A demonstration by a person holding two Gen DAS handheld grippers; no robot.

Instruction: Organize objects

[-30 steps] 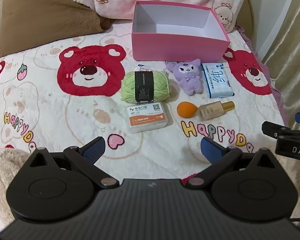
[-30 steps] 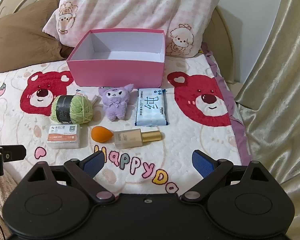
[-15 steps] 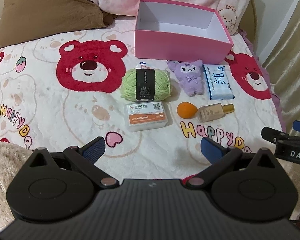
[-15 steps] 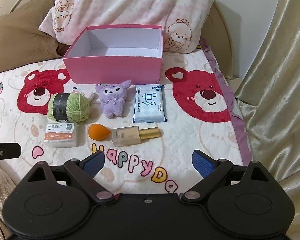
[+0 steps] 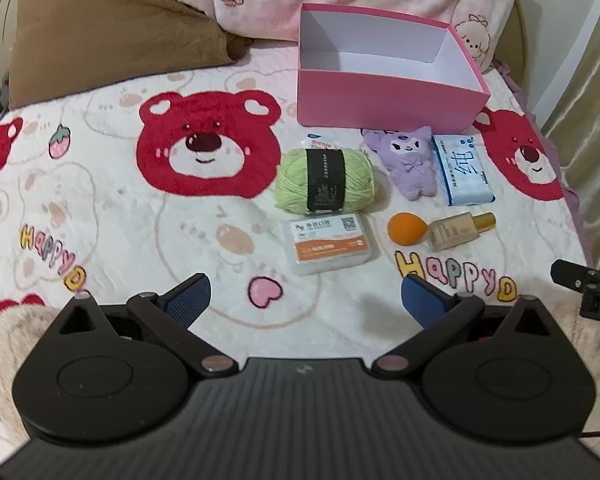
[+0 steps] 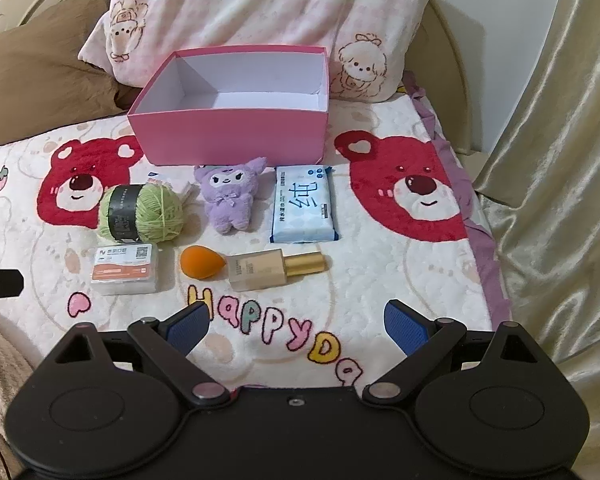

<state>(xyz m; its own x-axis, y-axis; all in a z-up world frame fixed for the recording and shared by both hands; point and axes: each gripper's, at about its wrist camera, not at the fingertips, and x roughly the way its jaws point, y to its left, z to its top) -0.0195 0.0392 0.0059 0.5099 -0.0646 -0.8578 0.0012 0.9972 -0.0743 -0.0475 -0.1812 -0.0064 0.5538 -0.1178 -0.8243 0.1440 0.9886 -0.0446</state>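
With both the left gripper [image 5: 304,294] and right gripper [image 6: 296,322] spread wide and empty at the frame's bottom, the bottle [image 6: 274,270] lies mid-frame below the empty pink box [image 6: 236,136], best pinched across its body.

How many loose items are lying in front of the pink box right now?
7. Back row: small packet partly hidden behind the green yarn, purple plush, wipes pack. Front row: card case, orange sponge, foundation bottle. The pink box looks empty.
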